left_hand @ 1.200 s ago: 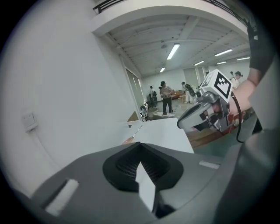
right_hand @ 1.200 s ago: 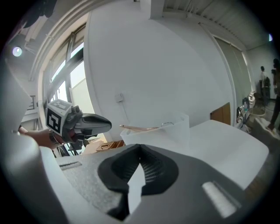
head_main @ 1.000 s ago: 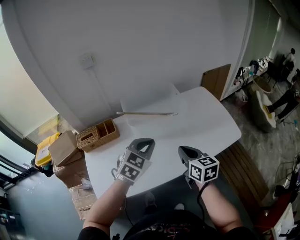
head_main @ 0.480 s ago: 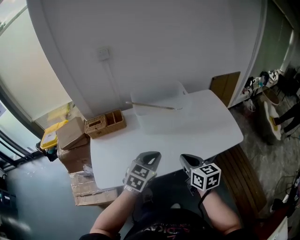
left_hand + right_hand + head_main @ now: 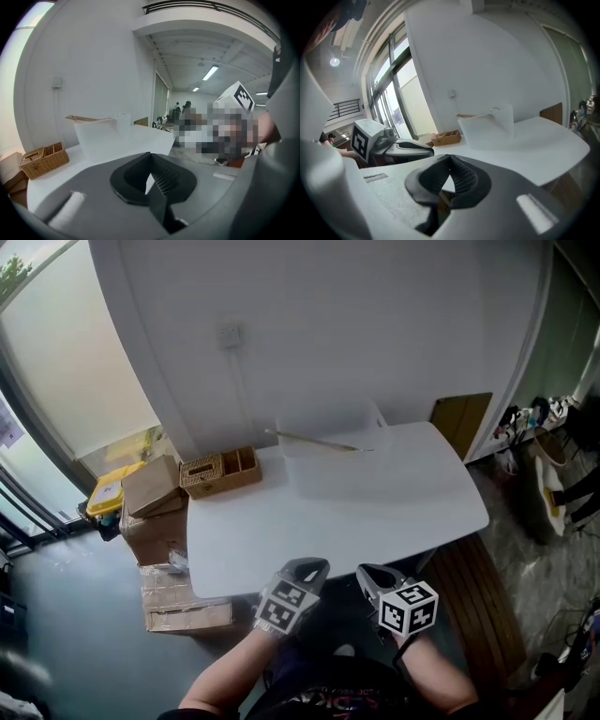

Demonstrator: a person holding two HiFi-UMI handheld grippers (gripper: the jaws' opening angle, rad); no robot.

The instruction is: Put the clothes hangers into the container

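Head view: The bench (image 5: 272, 540) carried a translucent container (image 5: 328, 457) against the far wall. One wooden clothes hanger (image 5: 314, 440) lay across the container's rim, not down inside it. A wicker basket (image 5: 220, 472) stood near the container, on its left. The left hand-held gripper (image 5: 309, 566) and the right hand-held gripper (image 5: 367, 572) hung just off the bench's near edge, well apart from the hanger.

Left gripper view: The jaws of the left hand-held gripper (image 5: 150, 157) were pressed together with nothing between them. The container (image 5: 110, 138) and the hanger (image 5: 89, 119) stood far ahead on the bench.

Right gripper view: The jaws of the right hand-held gripper (image 5: 449, 160) were likewise pressed together and empty. The left hand-held gripper (image 5: 426, 150) showed beside it.

Likely faults: The hanger appeared only balanced on the rim. A push on one end would probably tip it over the far side or onto the bench. The container looked light, so a downward press might slide it. Both pairs of jaws would have to spread before any grasp.

Not readable: The hanger's hook could not be made out in any view. The container's inside, and any other hangers, could not be confirmed. A mosaic patch covered part of the left gripper view.
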